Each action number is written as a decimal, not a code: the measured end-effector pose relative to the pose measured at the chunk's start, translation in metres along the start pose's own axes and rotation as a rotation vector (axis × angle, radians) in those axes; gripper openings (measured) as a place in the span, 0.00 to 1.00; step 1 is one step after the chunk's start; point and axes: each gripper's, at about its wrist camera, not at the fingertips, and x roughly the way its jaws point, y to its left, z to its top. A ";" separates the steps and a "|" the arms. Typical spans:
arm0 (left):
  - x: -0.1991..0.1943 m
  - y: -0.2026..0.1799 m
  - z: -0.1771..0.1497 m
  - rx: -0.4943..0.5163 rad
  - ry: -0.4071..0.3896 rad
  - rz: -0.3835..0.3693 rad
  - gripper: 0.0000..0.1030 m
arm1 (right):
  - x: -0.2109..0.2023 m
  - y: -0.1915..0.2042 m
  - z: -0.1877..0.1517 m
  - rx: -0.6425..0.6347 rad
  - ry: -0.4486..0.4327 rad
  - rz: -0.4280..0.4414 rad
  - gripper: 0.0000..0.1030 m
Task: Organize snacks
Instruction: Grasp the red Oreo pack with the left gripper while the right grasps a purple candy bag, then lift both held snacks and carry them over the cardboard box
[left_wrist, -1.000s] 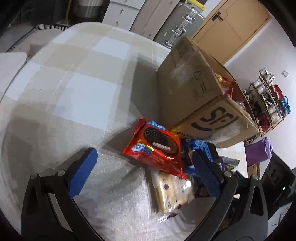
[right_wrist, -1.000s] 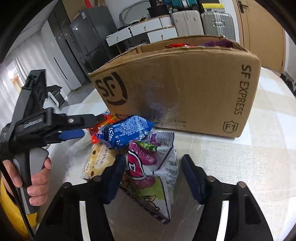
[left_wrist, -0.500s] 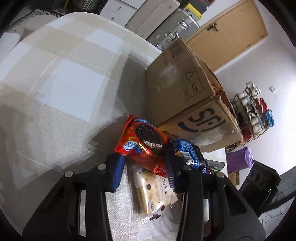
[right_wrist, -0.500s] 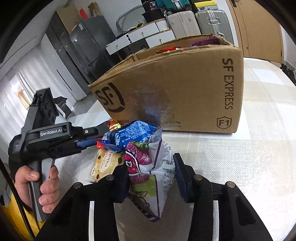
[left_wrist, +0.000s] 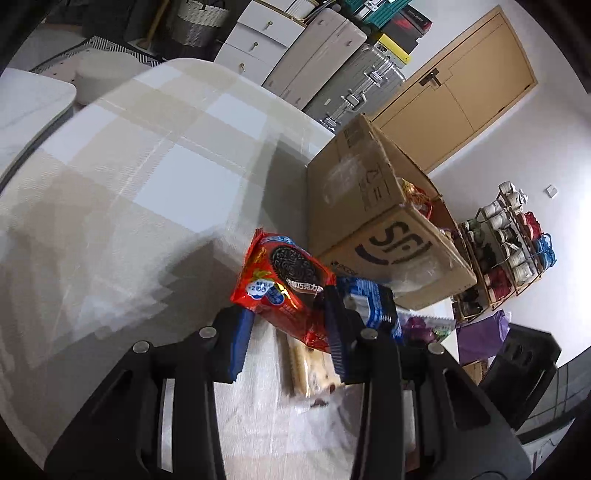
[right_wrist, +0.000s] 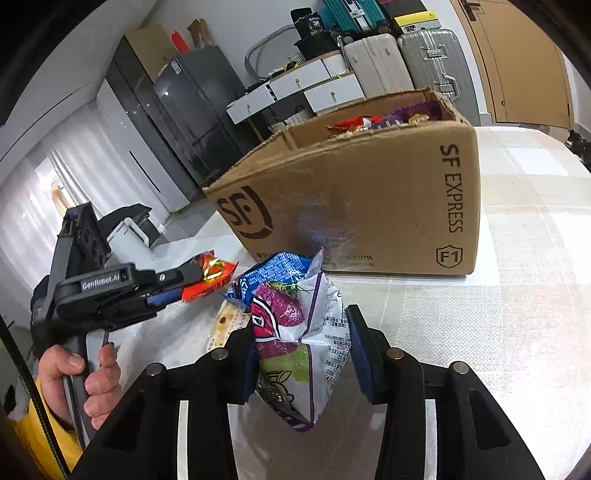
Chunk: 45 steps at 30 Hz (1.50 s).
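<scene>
Left gripper clamps the red cookie pack — right gripper pinches the purple-and-white snack bag.

Bright daylight; fisheye-warped, dark-cornered edges

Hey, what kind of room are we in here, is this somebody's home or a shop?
Most likely a lived-in home, a dining or living area. A fridge stands by the wall, suitcases are stacked beside white drawers, and a rack of shoes sits near a wooden door.
</scene>
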 end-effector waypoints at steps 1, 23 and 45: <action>-0.004 -0.001 -0.001 0.004 -0.006 0.002 0.32 | -0.003 0.000 0.000 0.001 -0.007 0.000 0.41; -0.159 -0.081 -0.107 0.303 -0.110 -0.141 0.32 | -0.188 0.051 -0.035 0.039 -0.237 0.074 0.41; -0.277 -0.140 -0.170 0.534 -0.257 -0.127 0.32 | -0.246 0.104 -0.049 -0.031 -0.302 0.077 0.41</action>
